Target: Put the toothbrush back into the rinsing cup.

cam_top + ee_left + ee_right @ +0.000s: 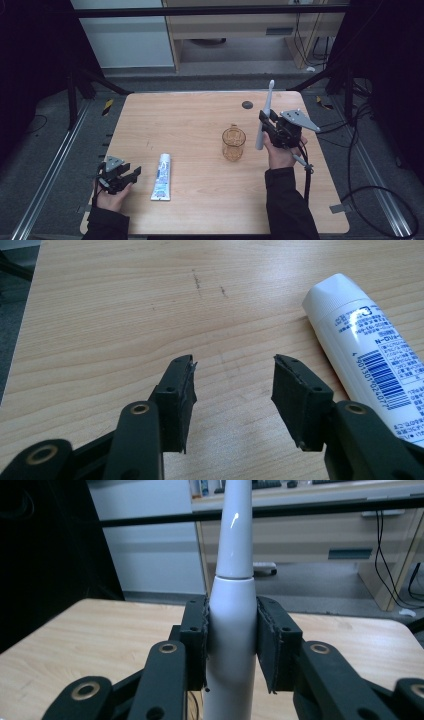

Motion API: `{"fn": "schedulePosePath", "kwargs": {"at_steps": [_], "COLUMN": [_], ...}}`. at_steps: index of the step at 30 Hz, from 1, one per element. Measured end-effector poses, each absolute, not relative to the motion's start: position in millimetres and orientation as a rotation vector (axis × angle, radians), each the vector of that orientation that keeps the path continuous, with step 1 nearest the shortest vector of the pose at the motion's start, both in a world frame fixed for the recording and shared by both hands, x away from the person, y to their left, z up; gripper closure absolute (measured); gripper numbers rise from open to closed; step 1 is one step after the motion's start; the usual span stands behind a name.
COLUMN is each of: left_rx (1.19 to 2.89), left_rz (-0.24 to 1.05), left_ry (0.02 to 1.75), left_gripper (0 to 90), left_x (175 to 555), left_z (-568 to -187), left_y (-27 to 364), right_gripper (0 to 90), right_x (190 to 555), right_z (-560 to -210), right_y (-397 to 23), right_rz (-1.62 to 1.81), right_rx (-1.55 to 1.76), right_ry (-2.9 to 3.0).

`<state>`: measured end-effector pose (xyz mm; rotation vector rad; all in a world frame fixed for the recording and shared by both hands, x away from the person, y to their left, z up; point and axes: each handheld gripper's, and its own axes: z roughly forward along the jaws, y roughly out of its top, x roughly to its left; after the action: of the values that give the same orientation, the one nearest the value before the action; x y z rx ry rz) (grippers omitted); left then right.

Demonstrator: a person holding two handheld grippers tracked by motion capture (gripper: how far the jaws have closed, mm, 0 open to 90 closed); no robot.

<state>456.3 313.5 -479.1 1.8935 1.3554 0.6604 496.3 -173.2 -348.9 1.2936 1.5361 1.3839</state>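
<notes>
A white electric toothbrush point(263, 117) stands nearly upright above the table, head up, with my right gripper point(265, 123) shut on its thick handle point(231, 630). It hangs just right of a clear amber glass mug point(233, 144), which stands mid-table. A white toothpaste tube point(162, 176) lies flat near the front left, cap end away from the person. My left gripper point(131, 173) rests low at the front left, jaws open and empty, with the tube point(370, 365) just to its right.
The wooden table point(190, 115) has a small dark round cap point(247, 104) near its far edge. Cables trail on the floor at the right. A cabinet and desk stand beyond the table.
</notes>
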Motion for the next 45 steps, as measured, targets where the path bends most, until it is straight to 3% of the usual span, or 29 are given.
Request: {"fn": "schedulePosePath", "kwargs": {"at_steps": [17, 45], "left_rx": [1.889, 1.888], "left_rz": [0.660, 0.661], "left_ry": [1.356, 1.355], "left_gripper": [50.4, 50.4], "left_x": [456.2, 456.0], "left_z": [-478.9, -478.8], "left_y": [314.1, 314.3], "right_gripper": [67.7, 67.6], "right_x": [512.7, 533.3], "right_z": [-340.1, -386.3], "right_y": [-145.5, -123.4], "right_rz": [1.472, 1.442], "right_rx": [1.238, 1.246], "right_ry": [1.466, 1.527]}}
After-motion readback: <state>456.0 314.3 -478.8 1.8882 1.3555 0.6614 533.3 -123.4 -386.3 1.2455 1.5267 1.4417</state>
